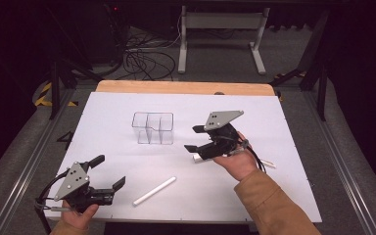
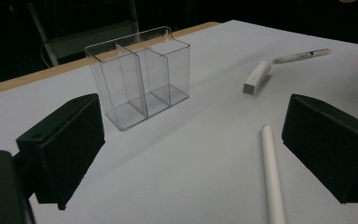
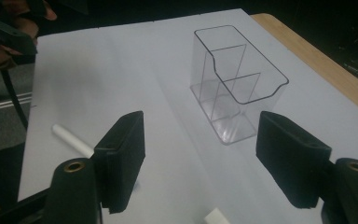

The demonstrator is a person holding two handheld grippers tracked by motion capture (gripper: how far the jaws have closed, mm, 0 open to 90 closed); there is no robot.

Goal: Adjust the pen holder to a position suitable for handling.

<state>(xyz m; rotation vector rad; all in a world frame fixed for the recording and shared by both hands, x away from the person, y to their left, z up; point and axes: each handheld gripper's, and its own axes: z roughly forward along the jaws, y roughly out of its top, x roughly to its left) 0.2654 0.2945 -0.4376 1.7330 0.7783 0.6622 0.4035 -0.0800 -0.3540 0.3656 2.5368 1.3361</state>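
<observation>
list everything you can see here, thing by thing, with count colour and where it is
clear organizer: 1, transparent, empty, upright at the table's middle, with compartments
long white stick: 1, white, lying flat near the front edge, between the two grippers
white block: 1, white, flat on the sheet, under the right gripper in the high view
pen: 1, white, lying beyond the block
table: 1, white sheet over a wooden top
table frame: 1, white, on the floor behind
cables: a black tangle, floor behind
left gripper: 1, black, open, front left
right gripper: 1, black, open, right of the organizer
</observation>
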